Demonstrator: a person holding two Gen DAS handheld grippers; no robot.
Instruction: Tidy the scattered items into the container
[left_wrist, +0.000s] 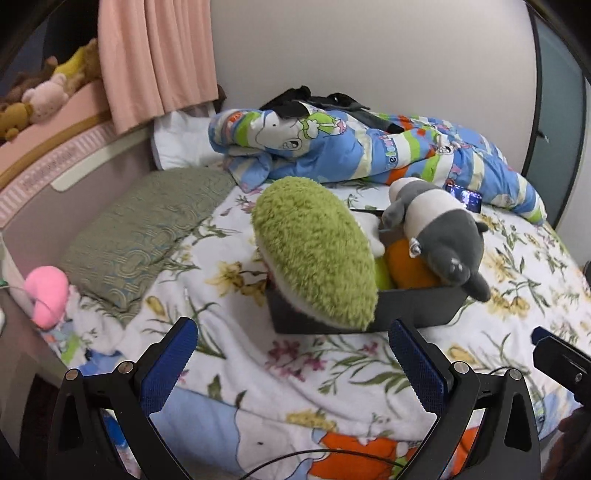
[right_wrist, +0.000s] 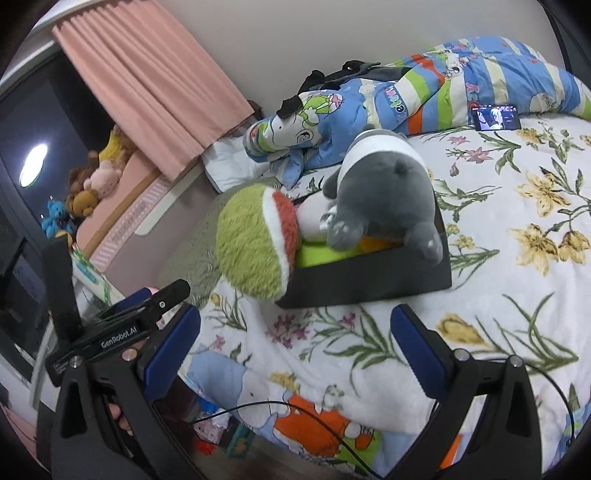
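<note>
While the dark container (left_wrist: 417, 306) sits on the flowered bedspread (left_wrist: 325, 373) toward the middle of the bed, it lies ahead of both pairs of fingers and apart from them, with a strip of bare cover between. It is heaped full: a green plush slice (left_wrist: 314, 251) with a white and red rim leans over its left wall, a grey-and-white plush animal (left_wrist: 439, 229) sprawls head-down across the top and over the right front corner, and an orange toy (left_wrist: 406, 266) and a yellow-green one (left_wrist: 382, 275) are wedged beneath.

The left gripper (left_wrist: 291, 365) has its blue pads (left_wrist: 168, 365) spread wide, holding nothing and touching nothing, hovering over the cover nearer the front edge of the bed. The right gripper (right_wrist: 295, 354) is likewise spread wide and empty, its blue pads (right_wrist: 419, 350) above the bedspread, with the container (right_wrist: 369, 280) just beyond them.

Farther out, a striped cartoon quilt (left_wrist: 369, 147) is bunched along the far edge by the wall, with a lit phone (left_wrist: 463, 197) beside it. A grey-green pillow (left_wrist: 147, 225) lies toward the left edge, a pink plush (left_wrist: 46, 295) sits near it, and a pink curtain (left_wrist: 155, 55) hangs above.
</note>
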